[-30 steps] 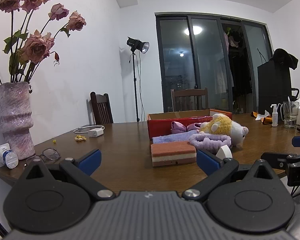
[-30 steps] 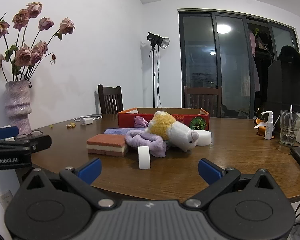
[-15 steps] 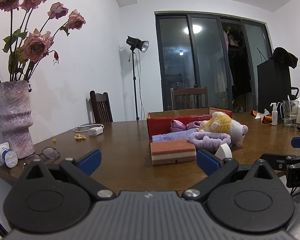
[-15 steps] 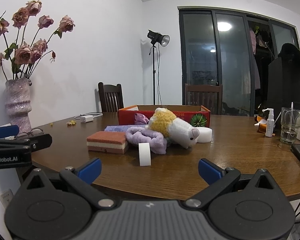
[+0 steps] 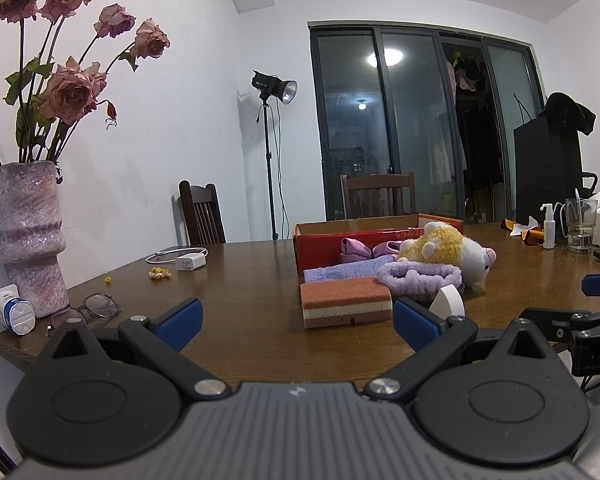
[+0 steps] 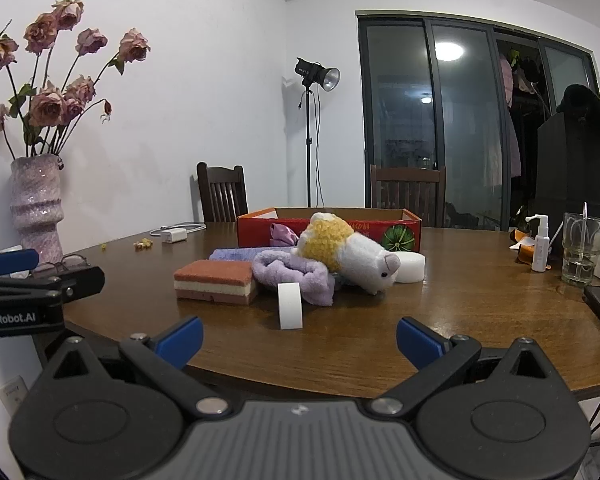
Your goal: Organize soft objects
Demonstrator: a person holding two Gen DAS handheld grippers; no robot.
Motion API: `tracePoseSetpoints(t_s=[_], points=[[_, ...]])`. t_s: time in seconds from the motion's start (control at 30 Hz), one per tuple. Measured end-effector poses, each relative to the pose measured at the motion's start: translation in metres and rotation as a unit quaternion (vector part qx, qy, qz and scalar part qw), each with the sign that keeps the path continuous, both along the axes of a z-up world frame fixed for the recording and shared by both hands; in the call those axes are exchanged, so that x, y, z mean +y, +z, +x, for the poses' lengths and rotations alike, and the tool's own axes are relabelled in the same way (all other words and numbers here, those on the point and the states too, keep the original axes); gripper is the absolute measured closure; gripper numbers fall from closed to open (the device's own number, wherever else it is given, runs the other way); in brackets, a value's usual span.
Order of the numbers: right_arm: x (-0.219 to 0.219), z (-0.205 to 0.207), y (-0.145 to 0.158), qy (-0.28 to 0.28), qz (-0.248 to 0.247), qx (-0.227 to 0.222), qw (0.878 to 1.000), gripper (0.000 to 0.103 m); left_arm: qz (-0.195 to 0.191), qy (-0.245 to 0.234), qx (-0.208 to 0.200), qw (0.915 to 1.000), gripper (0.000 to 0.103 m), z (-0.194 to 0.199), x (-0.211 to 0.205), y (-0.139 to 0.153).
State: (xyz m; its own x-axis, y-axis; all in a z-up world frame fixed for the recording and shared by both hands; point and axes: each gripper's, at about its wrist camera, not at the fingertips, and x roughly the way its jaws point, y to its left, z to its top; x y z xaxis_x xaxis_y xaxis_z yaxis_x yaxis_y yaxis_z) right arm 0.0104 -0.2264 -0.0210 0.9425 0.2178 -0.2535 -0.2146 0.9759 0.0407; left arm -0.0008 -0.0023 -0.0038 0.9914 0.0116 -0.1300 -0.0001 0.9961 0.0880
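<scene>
You held your left gripper and your right gripper wide apart at the near edge of the table, and both were holding nothing. The red box sat in the middle of the table. In front of the box lay the soft toy, resting on a purple cloth. Left of the cloth, touching it, sat the striped sponge. A white foam piece stood nearest you, in front of the box.
</scene>
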Motion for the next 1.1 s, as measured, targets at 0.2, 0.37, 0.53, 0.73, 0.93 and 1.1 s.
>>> tracePoseSetpoints(t_s=[0.2, 0.37, 0.53, 0.73, 0.93, 1.1], points=[[0.001, 0.000, -0.001, 0.000, 0.000, 0.001, 1.000, 0.000, -0.001, 0.001, 0.000, 1.0000, 0.000, 0.000, 0.000, -0.001], [0.001, 0.000, -0.001, 0.000, 0.000, 0.001, 1.000, 0.000, -0.001, 0.002, 0.002, 1.0000, 0.000, 0.001, -0.001, -0.004], [-0.002, 0.002, 0.001, -0.004, 0.002, 0.000, 1.000, 0.000, -0.002, 0.005, 0.006, 1.0000, 0.000, 0.006, -0.001, -0.002], [-0.015, 0.025, 0.010, -0.031, 0.014, 0.005, 0.999, 0.000, -0.018, 0.008, 0.004, 0.9998, 0.000, 0.030, 0.001, 0.015], [-0.019, 0.051, 0.018, -0.017, 0.018, 0.012, 1.000, 0.003, -0.052, -0.004, 0.032, 0.9981, 0.000, 0.064, 0.003, 0.023], [-0.032, 0.085, 0.024, -0.022, 0.037, 0.035, 0.998, 0.011, -0.022, -0.039, 0.038, 0.9983, 0.000, 0.089, -0.015, 0.026]])
